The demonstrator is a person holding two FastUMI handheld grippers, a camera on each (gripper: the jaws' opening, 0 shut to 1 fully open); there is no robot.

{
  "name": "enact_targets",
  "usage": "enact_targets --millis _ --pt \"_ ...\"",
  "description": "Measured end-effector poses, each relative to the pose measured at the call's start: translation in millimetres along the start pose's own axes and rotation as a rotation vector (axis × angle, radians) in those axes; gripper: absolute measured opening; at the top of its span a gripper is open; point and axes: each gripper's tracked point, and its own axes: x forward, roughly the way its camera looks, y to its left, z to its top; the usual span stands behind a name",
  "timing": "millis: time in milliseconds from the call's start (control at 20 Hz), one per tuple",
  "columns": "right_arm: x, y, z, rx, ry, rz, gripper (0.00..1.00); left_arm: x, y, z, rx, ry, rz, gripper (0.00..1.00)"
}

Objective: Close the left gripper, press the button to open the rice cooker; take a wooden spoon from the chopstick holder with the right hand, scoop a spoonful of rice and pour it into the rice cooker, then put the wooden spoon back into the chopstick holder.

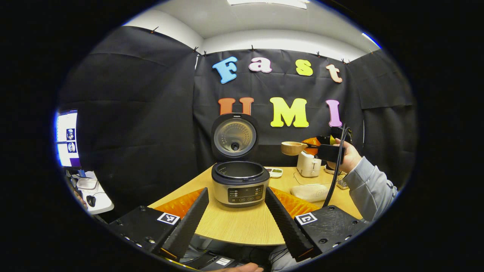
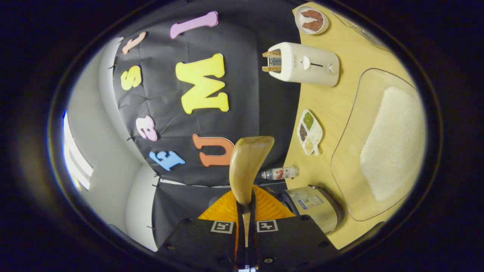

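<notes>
In the left gripper view, the left gripper (image 1: 236, 223) hangs low at the near edge of the tabletop (image 1: 242, 226), its jaws spread wide and holding nothing. Between the two fingers, farther back on the tabletop, stands the rice cooker (image 1: 240, 184) with its lid (image 1: 235, 136) swung upright and the inner pot exposed. To the right and higher up, a hand (image 1: 348, 156) in a grey sleeve (image 1: 368, 187) holds the right gripper (image 1: 319, 146) in the air; the wooden spoon (image 1: 293, 148) juts from it toward the cooker, bowl up, level with the raised lid and to the right of the pot, not over it. Below that hand sit a white toaster (image 1: 308, 164), a small divided dish (image 1: 275, 172) and a clear tray holding a mound of rice (image 1: 310, 192).

In the right gripper view, the scene is rolled on its side. The right gripper's jaws are nearly together, clamped on the spoon's handle, and the spoon's bowl (image 2: 247, 166) rises straight ahead with its back toward the camera; whether it carries rice cannot be told. Beyond it lie the toaster (image 2: 304, 68) with bread in its slots, the divided dish (image 2: 310, 132), a small bottle (image 2: 281, 173) on its side, the rice (image 2: 393, 143) in the clear tray (image 2: 351, 113), and a plate (image 2: 312, 19) of something brownish-red. The rice cooker's body (image 2: 314, 206) shows just beside the gripper.
</notes>
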Motion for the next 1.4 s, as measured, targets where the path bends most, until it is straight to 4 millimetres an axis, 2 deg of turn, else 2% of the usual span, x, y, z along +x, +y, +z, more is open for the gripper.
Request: enact_targets --millis 50,100,200,250,300,350,550,600,650,900,1400 --pt "8.4 0.1 -12.2 -0.021 0.017 -0.016 0.08 -0.3 4.3 -0.6 -0.002 0.000 0.009 1.00" --pt "16.0 -0.8 -21.2 -0.048 0.029 -0.032 0.08 -1.6 7.7 -1.0 -0.006 0.000 0.012 0.96" --pt "29.3 0.9 -37.4 -0.113 0.052 -0.058 0.08 -2.3 8.8 0.0 -0.014 -0.002 0.015 0.96" --pt "35.4 1.8 -43.9 -0.152 0.057 -0.073 0.08 -2.3 9.9 0.1 -0.017 -0.003 0.019 1.00" --pt "42.3 1.8 -50.4 -0.197 0.065 -0.090 0.08 -2.4 10.8 0.7 -0.020 -0.006 0.024 1.00" --pt "48.7 1.1 -57.1 -0.247 0.075 -0.108 0.08 -2.6 11.4 -0.4 -0.023 -0.006 0.027 0.96" --pt "69.3 3.9 -74.4 -0.508 0.080 -0.183 0.09 -2.3 14.3 -4.1 -0.024 0.001 0.032 0.96" --pt "73.9 6.1 -75.6 -0.589 0.072 -0.202 0.08 -2.5 14.9 -4.4 -0.022 0.000 0.036 1.00" --pt "76.4 9.5 -78.1 -0.662 0.068 -0.214 0.08 -2.2 15.8 -5.4 -0.023 0.000 0.037 0.96" --pt "93.7 21.6 -90.1 -0.879 0.047 -0.226 0.08 -3.0 17.7 -9.5 -0.054 0.004 0.035 0.96" --pt "101.3 28.7 -119.9 -1.165 0.026 -0.217 0.09 -10.0 22.3 -8.4 -0.039 -0.001 0.029 0.96"
